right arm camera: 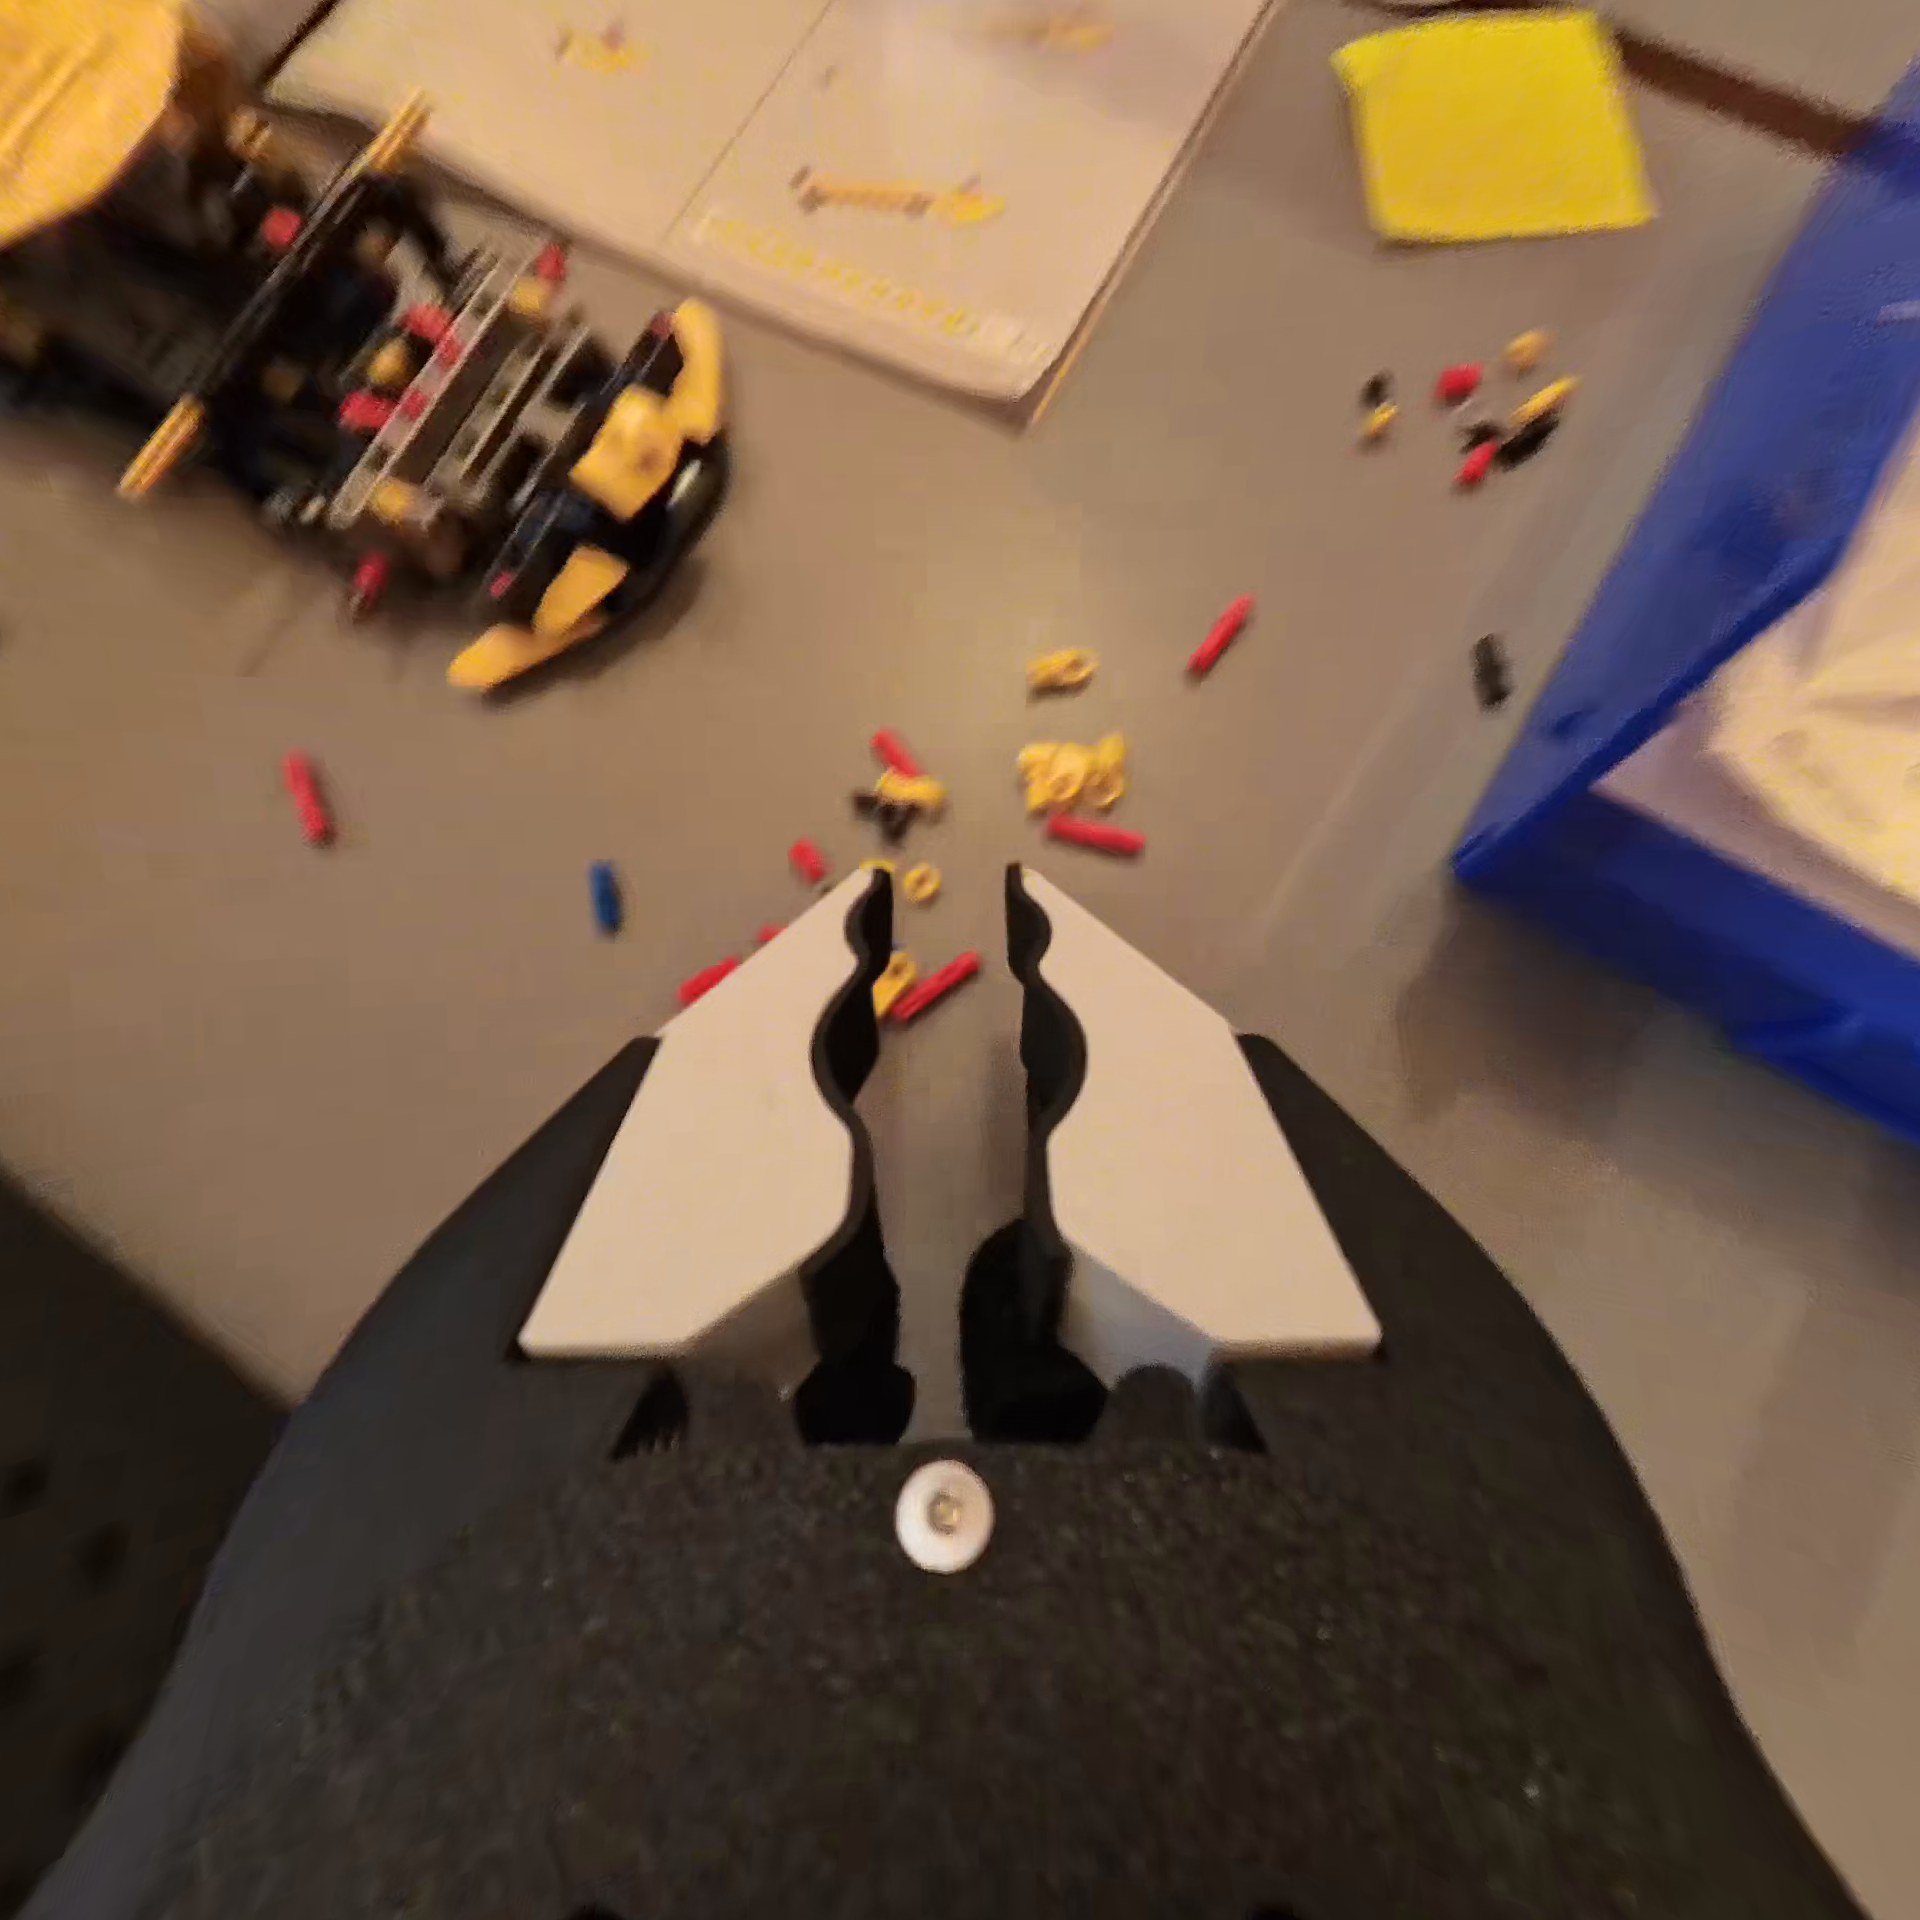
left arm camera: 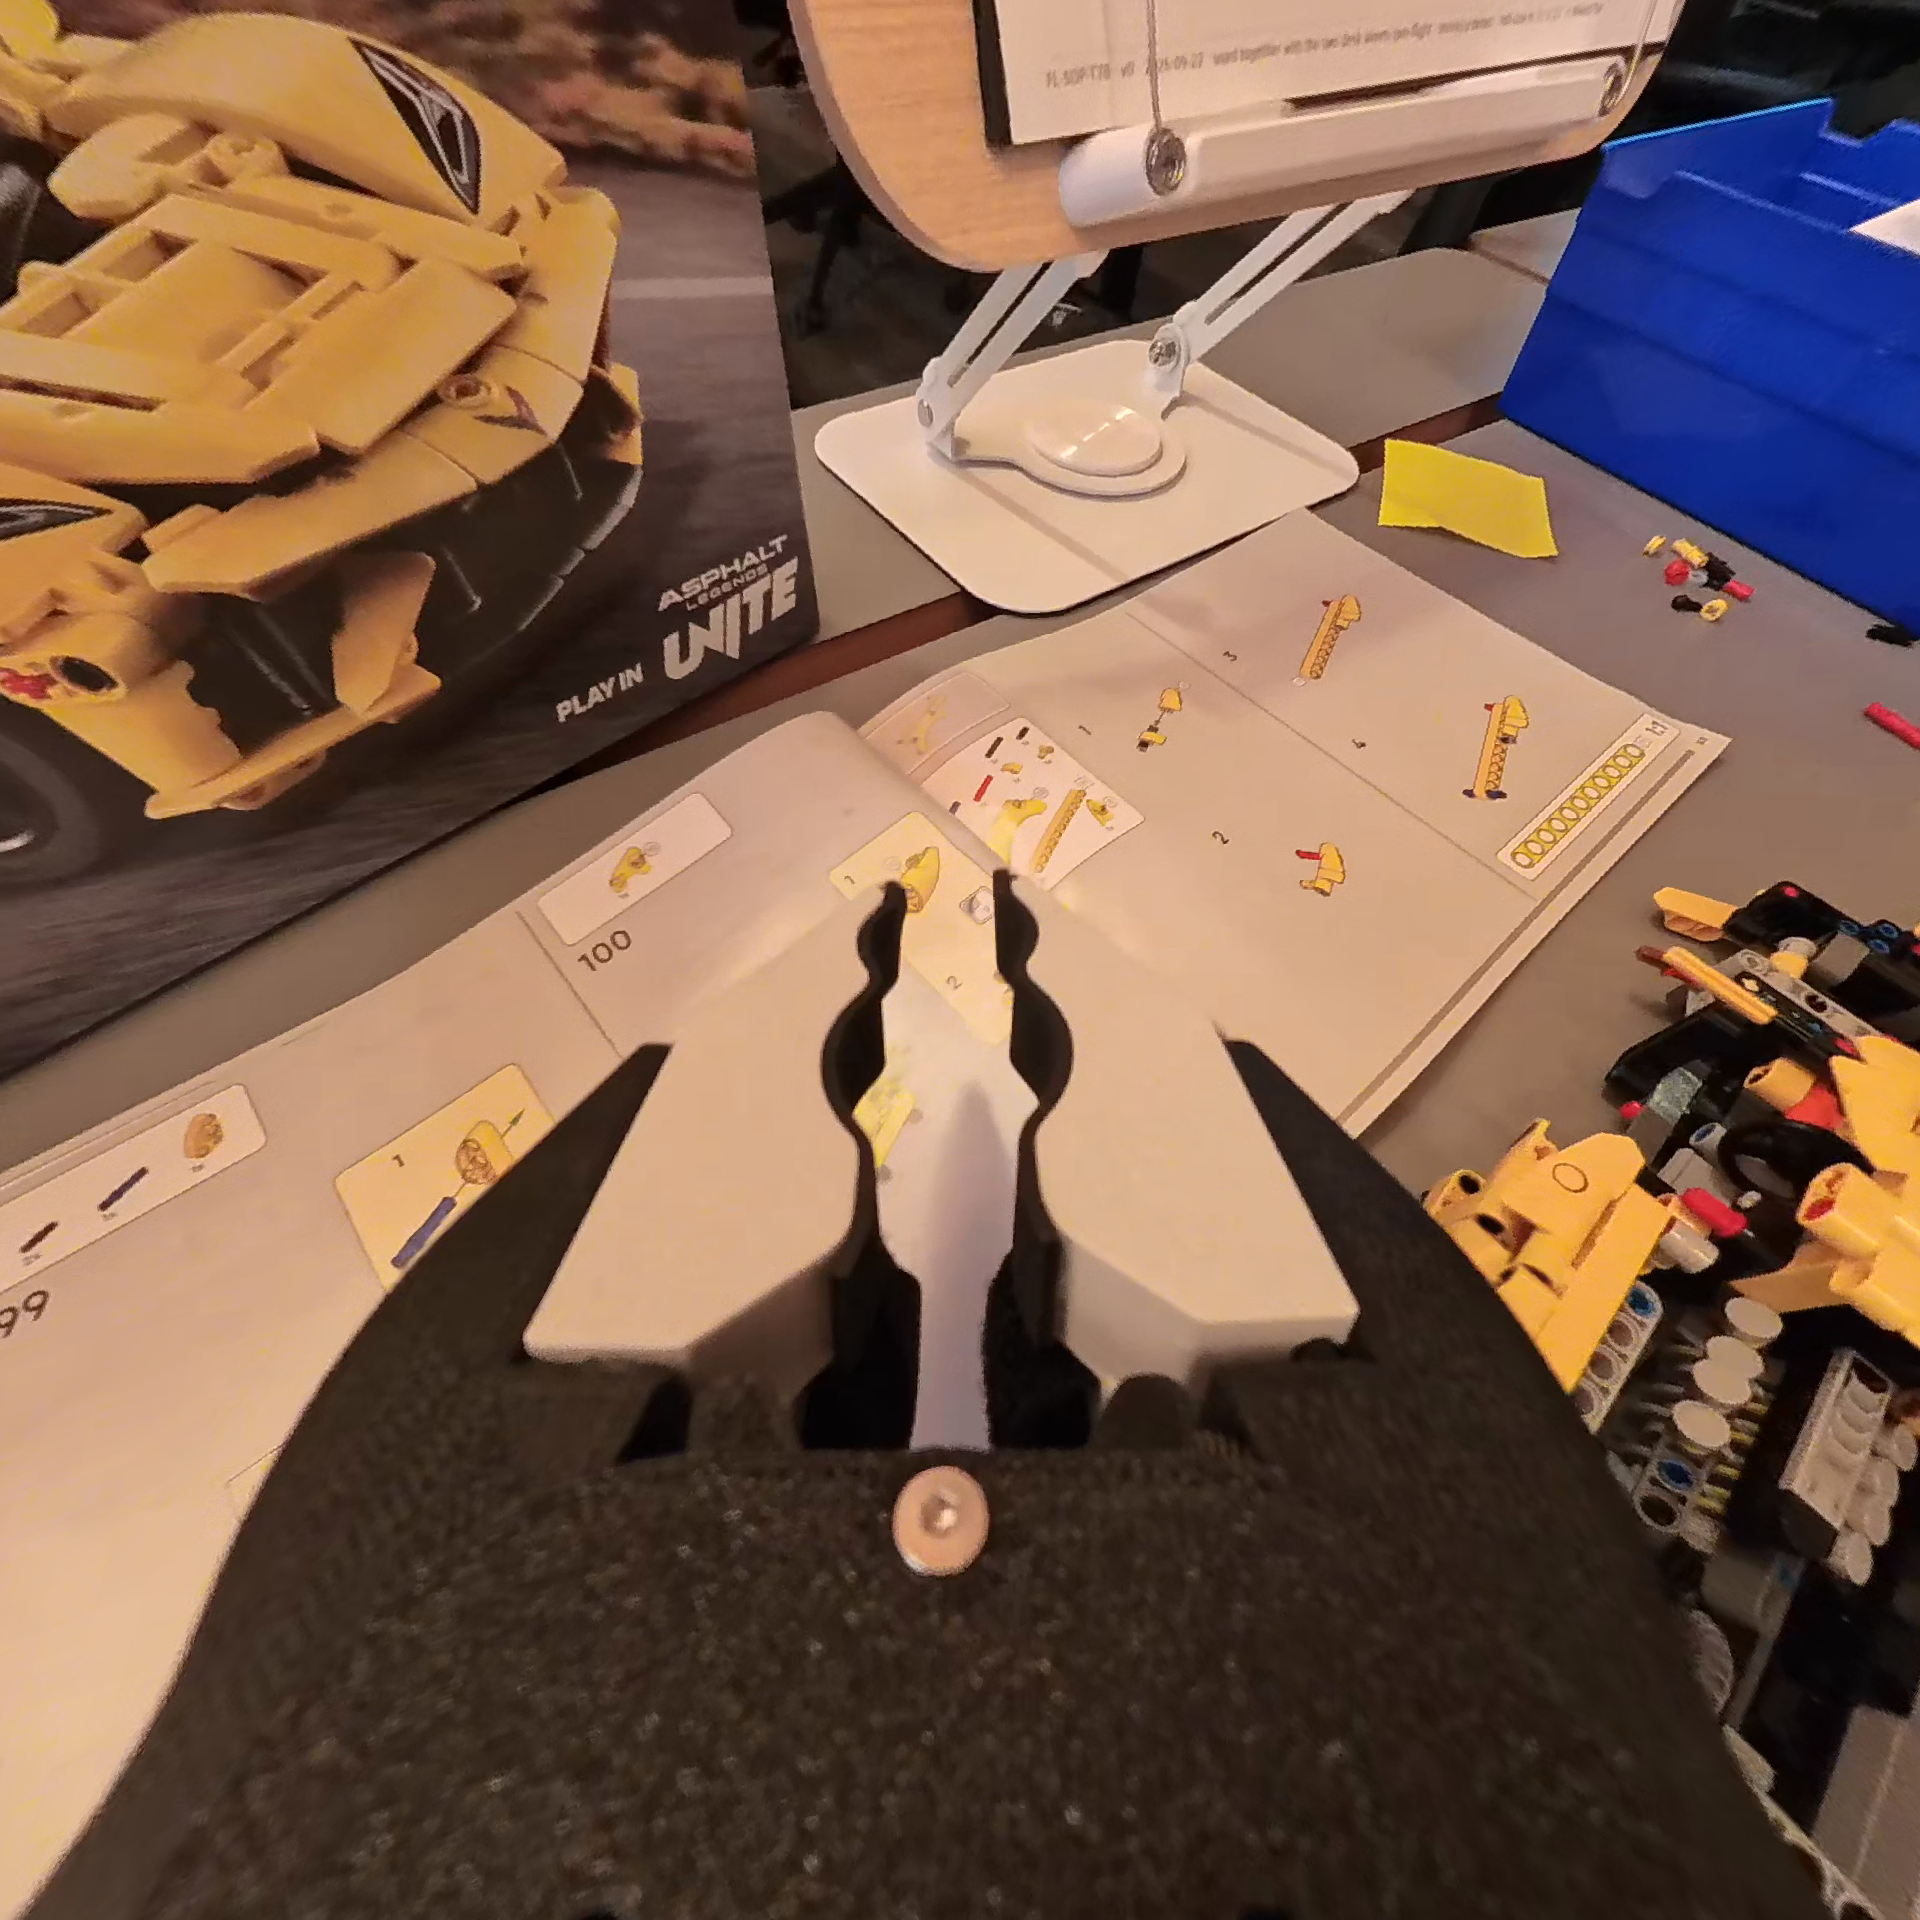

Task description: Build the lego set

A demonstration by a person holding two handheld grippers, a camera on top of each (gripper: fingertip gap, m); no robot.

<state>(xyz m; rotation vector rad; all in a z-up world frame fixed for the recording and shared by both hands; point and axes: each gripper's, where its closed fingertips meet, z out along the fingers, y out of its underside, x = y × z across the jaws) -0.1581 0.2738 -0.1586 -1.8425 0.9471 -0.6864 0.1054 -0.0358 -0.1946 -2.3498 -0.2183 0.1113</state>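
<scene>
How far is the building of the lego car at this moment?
Partly done: a yellow and black car chassis stands assembled beside the open instruction booklet. In hand: nothing; the left gripper hangs open over the booklet, the right gripper open above loose red and yellow pins. Left: these scattered pieces are not yet attached.

Left cam sat low over the booklet [left arm camera: 1195,790], facing the box [left arm camera: 364,416]; right cam looked down at the counter [right arm camera: 935,582]; both caught the car [left arm camera: 1714,1195].
</scene>
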